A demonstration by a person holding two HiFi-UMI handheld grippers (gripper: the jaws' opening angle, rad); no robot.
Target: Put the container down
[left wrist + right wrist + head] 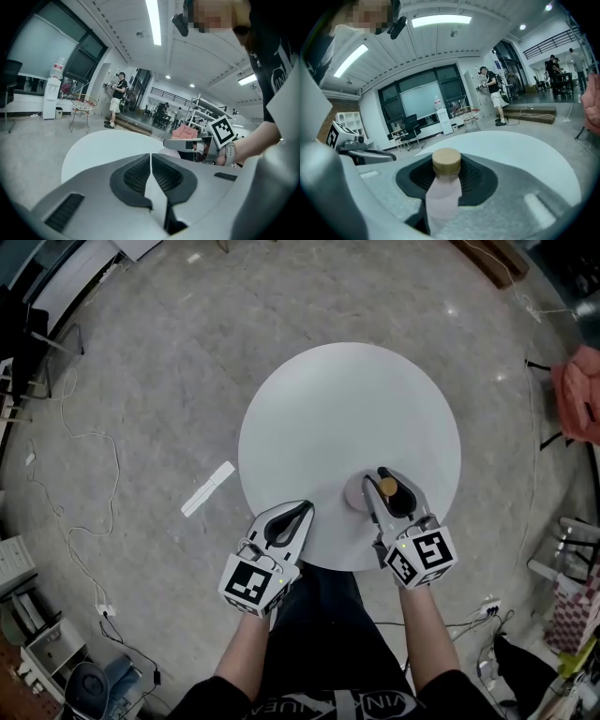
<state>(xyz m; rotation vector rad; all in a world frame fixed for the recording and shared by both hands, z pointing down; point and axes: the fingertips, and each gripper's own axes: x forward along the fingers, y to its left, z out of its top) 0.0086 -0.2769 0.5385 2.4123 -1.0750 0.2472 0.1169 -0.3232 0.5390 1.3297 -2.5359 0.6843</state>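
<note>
The right tongs (446,180) are clamped on the pink container (440,201) below its tan cap (446,161), over the white bench (337,409). The left tongs (150,164) are together and empty.

Open lab hall, seen from a worker's headset: loose white cables (91,435) trailed across a speckled grey concrete floor (159,362) around a round white table (319,399). Long ceiling strip lights (153,21) ran overhead. A white water dispenser (50,96) stood far left, black office chairs (411,124) beyond, metal shelving racks (199,110) far right, and a person in pale shorts (115,99) stood in the distance.
</note>
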